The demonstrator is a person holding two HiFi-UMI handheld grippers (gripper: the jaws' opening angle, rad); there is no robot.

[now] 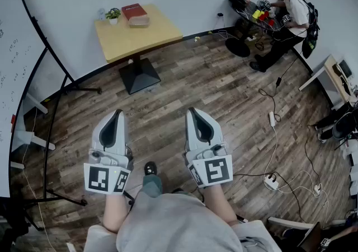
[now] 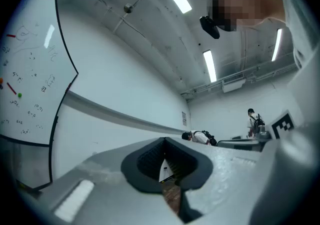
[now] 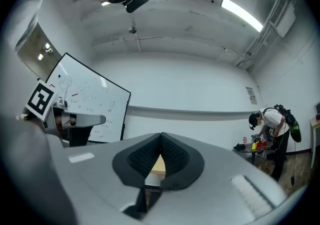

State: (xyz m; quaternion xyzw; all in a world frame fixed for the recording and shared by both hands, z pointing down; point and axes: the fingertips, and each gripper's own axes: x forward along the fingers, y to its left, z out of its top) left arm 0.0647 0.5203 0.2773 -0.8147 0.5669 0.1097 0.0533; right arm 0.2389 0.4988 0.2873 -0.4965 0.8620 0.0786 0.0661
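Square yellow-topped table [image 1: 148, 37] stands upright beside the wall.

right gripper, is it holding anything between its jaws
No, the right gripper has its jaws meeting at the tips with nothing gripped between them.

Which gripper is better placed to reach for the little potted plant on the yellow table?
Left, probably. The left gripper lines up more closely with the plant at the table's left corner; the right gripper sits further across. Both are shut and empty.
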